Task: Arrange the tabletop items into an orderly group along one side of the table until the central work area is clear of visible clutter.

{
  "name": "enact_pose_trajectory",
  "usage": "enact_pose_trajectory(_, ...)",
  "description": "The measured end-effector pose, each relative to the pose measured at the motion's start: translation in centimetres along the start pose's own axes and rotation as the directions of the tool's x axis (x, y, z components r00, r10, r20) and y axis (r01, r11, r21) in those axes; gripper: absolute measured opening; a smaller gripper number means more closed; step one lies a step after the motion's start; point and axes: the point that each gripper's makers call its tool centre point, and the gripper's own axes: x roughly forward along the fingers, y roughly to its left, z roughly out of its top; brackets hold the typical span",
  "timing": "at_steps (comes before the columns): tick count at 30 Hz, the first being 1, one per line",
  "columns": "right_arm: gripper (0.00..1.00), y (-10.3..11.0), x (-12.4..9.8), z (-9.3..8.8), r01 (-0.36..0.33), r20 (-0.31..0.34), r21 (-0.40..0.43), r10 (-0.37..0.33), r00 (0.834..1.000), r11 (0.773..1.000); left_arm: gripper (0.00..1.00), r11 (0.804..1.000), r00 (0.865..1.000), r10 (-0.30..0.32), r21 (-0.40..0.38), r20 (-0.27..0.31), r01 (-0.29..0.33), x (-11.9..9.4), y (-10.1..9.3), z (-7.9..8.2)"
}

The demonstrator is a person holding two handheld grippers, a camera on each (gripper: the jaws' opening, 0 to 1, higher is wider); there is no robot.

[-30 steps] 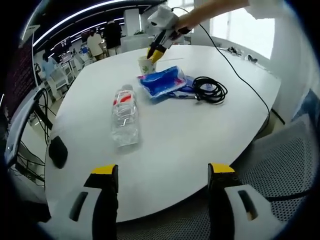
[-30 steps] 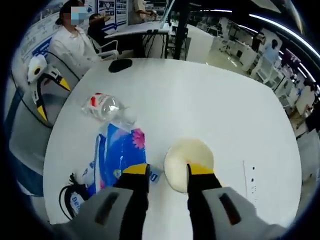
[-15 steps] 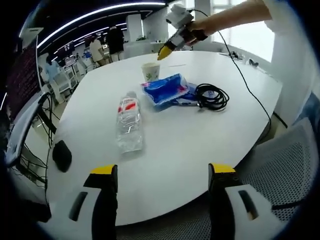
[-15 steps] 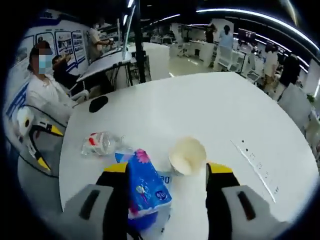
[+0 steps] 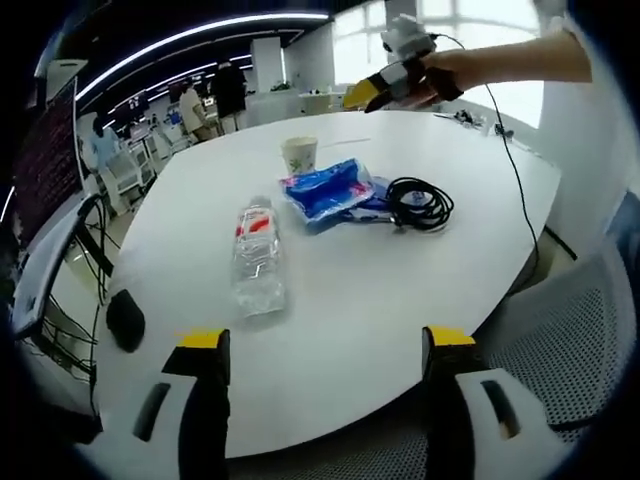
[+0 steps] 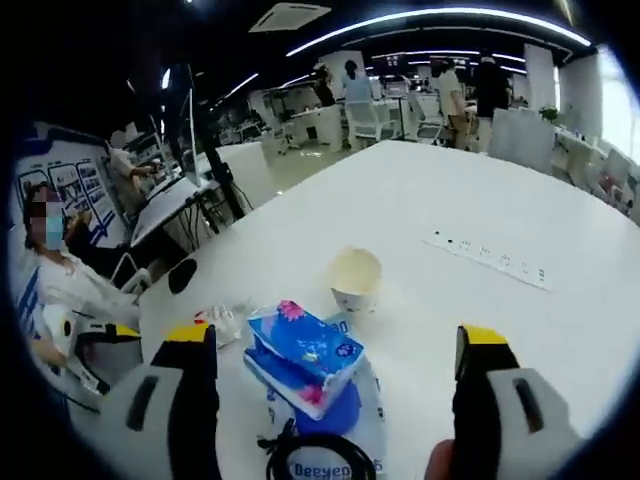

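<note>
White table [image 5: 400, 290] in an open office. Cup [image 6: 355, 278], tissue pack [image 6: 300, 352], bottle [image 5: 256, 258] and cable [image 5: 418, 203] cluster upper centre, unsorted. Both grippers [image 5: 320, 345] [image 6: 335, 345] hang clear, jaws apart and empty.

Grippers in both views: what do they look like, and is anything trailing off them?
Both are grey plastic two-jaw grippers with yellow tips and a dark slot in each jaw: the left gripper, the right gripper. From outside, the right gripper shows a white body, and a thin black cable trails from it.
</note>
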Motion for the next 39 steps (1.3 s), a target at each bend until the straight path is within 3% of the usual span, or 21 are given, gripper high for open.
enact_pose_trajectory(3, 1.00, 0.4, -0.8, -1.3, 0.011, -0.011, -0.010, -0.011, 1.000, 1.000, 0.93, 1.000, 1.000, 0.007, -0.007, -0.005, -0.007, 0.0, 0.1, -0.1)
enact_pose_trajectory(10, 1.00, 2.5, -3.5, -4.1, 0.020, 0.008, 0.065, -0.021, 1.000, 0.998, 0.95, 1.000, 1.000, 0.005, -0.016, 0.005, -0.005, -0.2, 0.1, 0.1)
enact_pose_trajectory(22, 0.98, 5.9, -8.7, -8.1, 0.041, 0.055, 0.150, -0.050, 0.997, 0.988, 0.93, 1.000, 1.000, -0.019, -0.018, 0.005, 0.019, -0.4, -0.5, -0.1)
enact_pose_trajectory(32, 0.91, 6.3, -12.2, -12.3, 0.128, 0.063, 0.270, -0.150, 0.987, 0.954, 0.92, 0.998, 0.999, -0.047, -0.047, 0.011, 0.047, -0.6, -0.9, 0.0)
enact_pose_trajectory(39, 0.93, 7.1, -13.6, -13.4, 0.143, 0.071, 0.259, -0.166, 0.984, 0.955, 0.89, 0.995, 0.997, -0.073, -0.070, 0.005, 0.074, -0.5, -1.3, -0.1)
